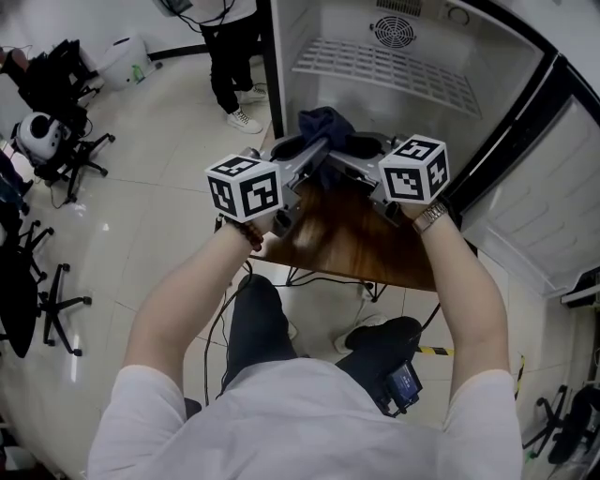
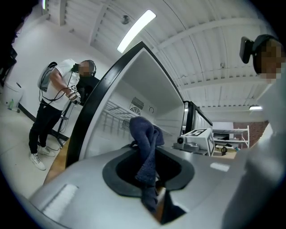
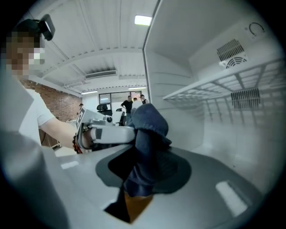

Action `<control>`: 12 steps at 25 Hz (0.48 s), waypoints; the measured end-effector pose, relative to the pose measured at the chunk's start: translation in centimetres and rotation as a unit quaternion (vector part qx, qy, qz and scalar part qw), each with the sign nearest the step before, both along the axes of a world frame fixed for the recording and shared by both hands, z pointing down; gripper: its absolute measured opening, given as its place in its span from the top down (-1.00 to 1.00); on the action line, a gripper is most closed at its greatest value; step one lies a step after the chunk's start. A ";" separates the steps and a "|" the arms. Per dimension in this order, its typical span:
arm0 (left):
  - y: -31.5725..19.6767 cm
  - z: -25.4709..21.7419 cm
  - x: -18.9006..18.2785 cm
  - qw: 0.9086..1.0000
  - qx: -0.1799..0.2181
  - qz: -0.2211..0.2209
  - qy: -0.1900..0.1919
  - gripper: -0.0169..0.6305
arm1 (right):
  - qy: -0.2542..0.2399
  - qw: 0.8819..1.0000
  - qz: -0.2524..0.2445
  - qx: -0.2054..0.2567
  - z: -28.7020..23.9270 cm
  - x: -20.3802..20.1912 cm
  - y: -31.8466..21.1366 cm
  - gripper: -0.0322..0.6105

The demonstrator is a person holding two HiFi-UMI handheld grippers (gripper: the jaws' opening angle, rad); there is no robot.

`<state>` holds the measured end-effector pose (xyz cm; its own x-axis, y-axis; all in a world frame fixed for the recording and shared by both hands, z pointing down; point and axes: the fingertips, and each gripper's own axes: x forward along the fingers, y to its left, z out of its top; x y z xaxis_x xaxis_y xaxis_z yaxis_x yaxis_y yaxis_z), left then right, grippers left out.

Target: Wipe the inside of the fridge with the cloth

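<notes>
A: You have the dark blue towelling cloth (image 1: 324,124) pinched from both sides. Your left tongs (image 1: 314,157) are clamped on one fold of it, and your right tongs (image 1: 354,161) on the bunch just beside that, tips nearly meeting. The cloth hangs in the air at the mouth of the open white fridge (image 1: 323,23), above the brown wooden surface (image 1: 347,239), touching no wall.

B: So, as I judge it, you are at the step before the wiping proper: the cloth is gathered, not yet laid on anything.

A: The next move calls for you to carry it past the door frame and press a broad face of it flat against a wall or the compartment's bottom. A tight wad touches only at a point, so you may want one pair to let go and the other to hold a corner.

B: Mind the white wire shelf (image 1: 394,70) inside and the round vent (image 1: 394,31) on the back wall; towelling loops could snag there.

A: The surface under your hands is bare wood. Around you are pale glossy floor tiles (image 1: 159,122), black office chairs (image 1: 70,150) on your left, and a person in dark trousers (image 1: 230,56) standing by the fridge's left side.
</notes>
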<state>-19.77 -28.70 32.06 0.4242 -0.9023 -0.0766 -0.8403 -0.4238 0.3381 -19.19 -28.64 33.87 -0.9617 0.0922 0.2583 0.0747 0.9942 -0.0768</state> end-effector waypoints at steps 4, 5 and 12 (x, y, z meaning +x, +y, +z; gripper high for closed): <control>0.1 0.6 -1.1 0.999 -0.007 -0.023 -0.023 0.50 | -0.006 1.000 0.026 0.012 0.5 -0.9 -1.1 0.64; 0.1 0.6 -1.6 0.999 -0.008 -0.034 -0.031 0.46 | -0.009 0.999 0.041 0.014 0.5 -1.2 -1.8 0.65; 1.3 0.1 -4.5 0.993 0.007 -0.101 -0.054 0.39 | -0.022 0.990 0.135 0.029 0.8 -4.1 -5.7 0.66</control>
<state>-24.31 -27.36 32.18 0.2413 -0.9690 -0.0531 -0.9396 -0.2470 0.2369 -23.25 -34.33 34.72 -0.9595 -0.1843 0.2130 -0.1934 0.9809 -0.0224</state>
